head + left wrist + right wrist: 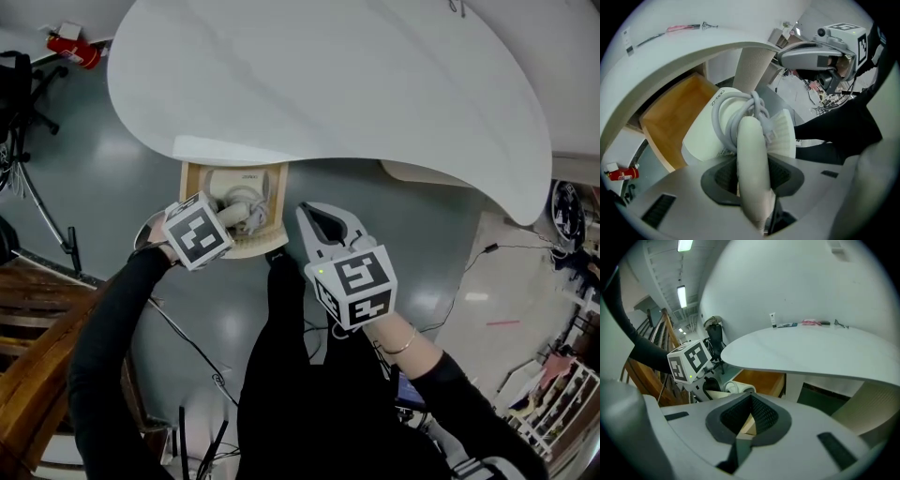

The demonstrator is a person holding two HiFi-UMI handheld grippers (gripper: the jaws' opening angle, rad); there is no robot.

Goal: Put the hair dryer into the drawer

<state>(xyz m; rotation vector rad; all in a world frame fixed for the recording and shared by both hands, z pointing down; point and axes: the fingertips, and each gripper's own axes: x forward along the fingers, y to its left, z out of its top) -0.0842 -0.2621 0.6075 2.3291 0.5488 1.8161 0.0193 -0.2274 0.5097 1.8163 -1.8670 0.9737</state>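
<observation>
A curved white desk (328,84) stands on a glossy grey floor (112,178). A wooden stair rail (33,309) lies off its left edge, and ceiling strip lights (682,295) glow.

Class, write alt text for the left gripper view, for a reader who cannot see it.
The left gripper grips a white hair dryer by its handle, cord wound round it; beyond lies an open wooden drawer under a white table. The right gripper shows at upper right.
</observation>
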